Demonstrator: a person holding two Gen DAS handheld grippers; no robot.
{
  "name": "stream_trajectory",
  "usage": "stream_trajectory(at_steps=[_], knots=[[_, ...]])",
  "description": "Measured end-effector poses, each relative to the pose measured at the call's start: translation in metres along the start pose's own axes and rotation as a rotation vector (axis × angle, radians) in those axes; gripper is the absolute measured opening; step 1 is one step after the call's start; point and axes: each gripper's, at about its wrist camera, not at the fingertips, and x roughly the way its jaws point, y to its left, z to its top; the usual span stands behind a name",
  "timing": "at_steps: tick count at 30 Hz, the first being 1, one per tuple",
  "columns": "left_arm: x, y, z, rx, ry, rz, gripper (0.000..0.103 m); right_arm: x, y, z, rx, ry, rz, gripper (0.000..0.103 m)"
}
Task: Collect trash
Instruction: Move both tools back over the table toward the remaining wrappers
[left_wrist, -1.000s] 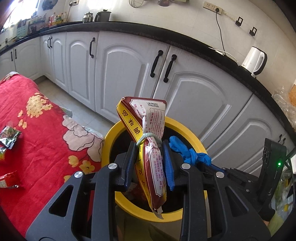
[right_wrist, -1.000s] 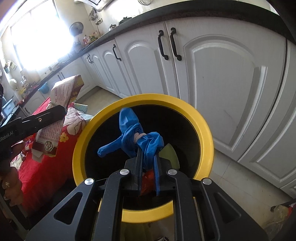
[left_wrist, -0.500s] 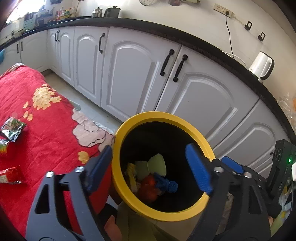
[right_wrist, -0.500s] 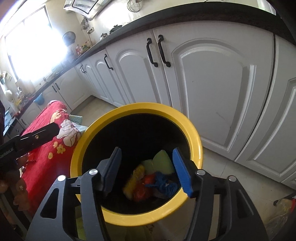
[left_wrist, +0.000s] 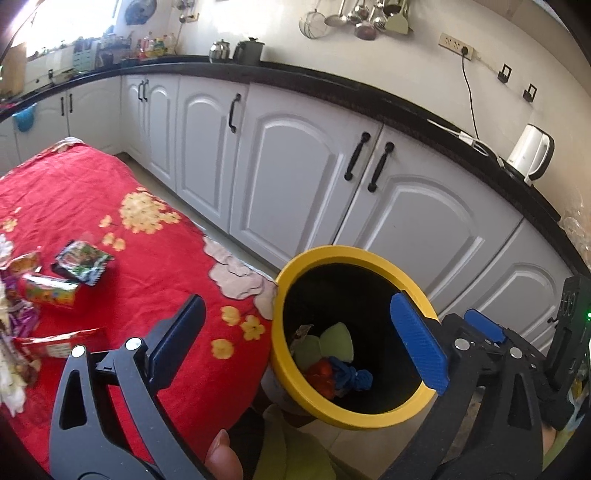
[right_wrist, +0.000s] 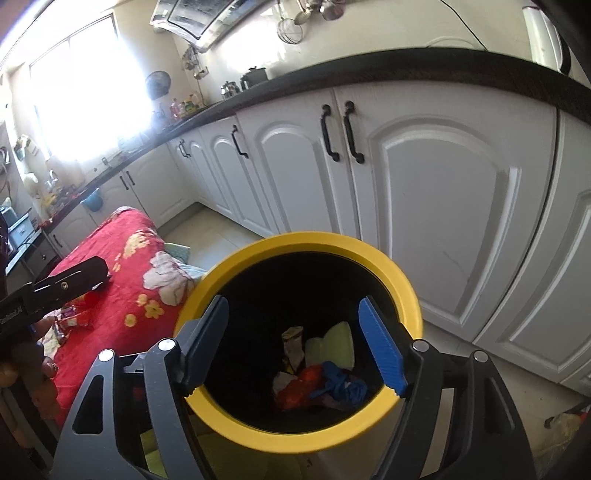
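Note:
A yellow-rimmed black bin (left_wrist: 332, 254) (right_wrist: 310, 238) stands beside a table with a red floral cloth (left_wrist: 110, 206) (right_wrist: 122, 243). Inside it lie a blue glove (left_wrist: 351, 376) (right_wrist: 340, 384), red and green scraps and a wrapper (right_wrist: 293, 343). My left gripper (left_wrist: 295, 343) hangs over the bin's left rim, its jaws opening wide with nothing between them. My right gripper (right_wrist: 295, 347) hovers above the bin mouth, jaws opening, empty. Several snack wrappers (left_wrist: 81, 262) lie on the cloth at the left.
White cabinet doors (left_wrist: 295, 184) under a black counter run behind the bin. A white kettle (left_wrist: 532, 151) sits on the counter at right. A thumb (left_wrist: 221, 458) shows at the bottom edge. Tiled floor (right_wrist: 498, 391) lies to the bin's right.
Both grippers let go: the snack bag and the blue glove dropped into the bin. Both jaws opened wide, and the left gripper swung left and up toward the table.

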Motion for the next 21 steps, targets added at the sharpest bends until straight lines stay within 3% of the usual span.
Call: stream_trajectory(at_steps=[21], knots=[[-0.067, 0.058, 0.005, -0.080, -0.135, 0.103, 0.092, -0.017, 0.071, 0.010, -0.140, -0.045, 0.095, 0.078]])
